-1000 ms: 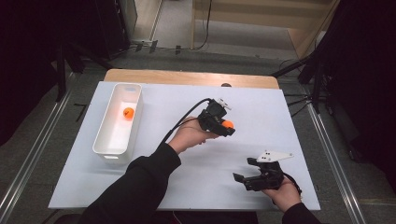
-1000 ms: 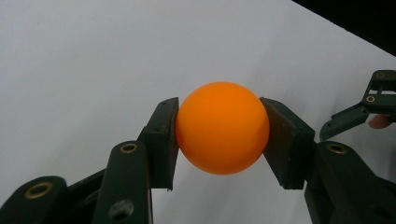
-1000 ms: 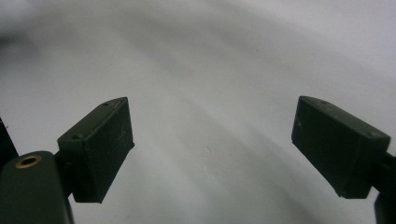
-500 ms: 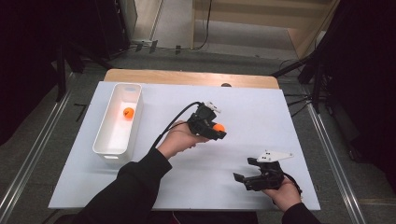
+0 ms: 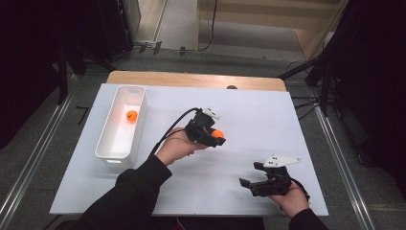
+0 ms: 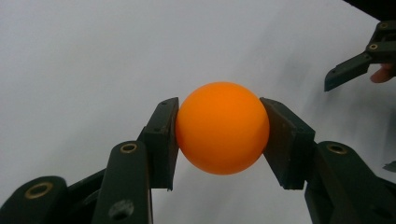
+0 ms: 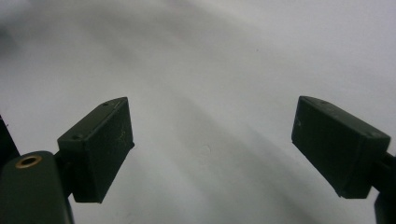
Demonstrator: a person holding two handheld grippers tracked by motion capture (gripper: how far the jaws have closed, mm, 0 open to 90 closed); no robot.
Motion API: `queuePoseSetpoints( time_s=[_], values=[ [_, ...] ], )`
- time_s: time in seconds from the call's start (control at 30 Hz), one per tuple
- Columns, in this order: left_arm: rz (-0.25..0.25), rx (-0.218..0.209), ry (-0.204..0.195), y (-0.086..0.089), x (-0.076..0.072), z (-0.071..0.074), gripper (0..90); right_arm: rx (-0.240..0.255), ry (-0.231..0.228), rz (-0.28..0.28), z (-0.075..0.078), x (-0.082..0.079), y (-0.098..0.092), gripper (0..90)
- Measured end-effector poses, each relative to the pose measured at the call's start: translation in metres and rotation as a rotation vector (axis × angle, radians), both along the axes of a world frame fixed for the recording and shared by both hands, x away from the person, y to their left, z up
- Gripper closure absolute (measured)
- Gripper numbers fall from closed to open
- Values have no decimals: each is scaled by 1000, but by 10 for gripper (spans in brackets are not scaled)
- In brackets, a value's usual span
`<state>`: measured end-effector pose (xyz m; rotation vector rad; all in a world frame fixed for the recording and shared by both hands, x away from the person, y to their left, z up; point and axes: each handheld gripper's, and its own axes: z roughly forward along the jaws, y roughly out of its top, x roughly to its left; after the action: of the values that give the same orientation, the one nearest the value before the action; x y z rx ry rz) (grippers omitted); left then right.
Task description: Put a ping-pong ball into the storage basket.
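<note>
My left gripper is shut on an orange ball and holds it above the middle of the white table. In the left gripper view both pads press the sides of the ball, and the gripper has the table beneath it. A second orange ball lies inside the white bin at the left. Near the front right edge my right gripper rests low over the table, open. The right gripper view shows that gripper with jaws wide apart and nothing between them.
The other gripper's black jaw and a fingertip appear at the top right of the left gripper view. A wooden strip runs along the table's far edge. Metal rails flank the table on the floor.
My left gripper has carried the orange ball leftward across the table, toward the white bin. The right gripper has stayed put.
</note>
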<state>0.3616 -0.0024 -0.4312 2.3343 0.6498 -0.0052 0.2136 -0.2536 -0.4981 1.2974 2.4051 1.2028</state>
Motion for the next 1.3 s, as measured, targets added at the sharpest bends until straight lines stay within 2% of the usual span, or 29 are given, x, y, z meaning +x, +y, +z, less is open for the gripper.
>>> queuePoseSetpoints(
  time_s=[0.1, 0.3, 0.4, 0.8, 1.03, 1.13, 1.3],
  values=[
    [12, -8, 4, 5, 1, 2, 507, -3, -4, 8, 0, -2, 0, 113],
    [0, 16, -2, 13, 1, 2, 506, -2, -5, -1, 1, -2, 0, 112],
    [-1, -1, 1, 16, 2, 5, 506, -3, -5, 3, 0, -2, 1, 113],
    [5, -6, 9, 25, 3, 12, 506, -3, -5, 1, 0, -3, 1, 112],
    [11, 9, 18, 29, 4, 13, 506, -1, -7, -1, 1, -3, 1, 112],
    [26, -2, 26, 32, 4, 14, 506, -1, -6, -2, 1, -3, 1, 112],
    [20, 10, 14, 37, 6, 16, 506, -1, -10, -2, 1, -3, 1, 112]
  ],
)
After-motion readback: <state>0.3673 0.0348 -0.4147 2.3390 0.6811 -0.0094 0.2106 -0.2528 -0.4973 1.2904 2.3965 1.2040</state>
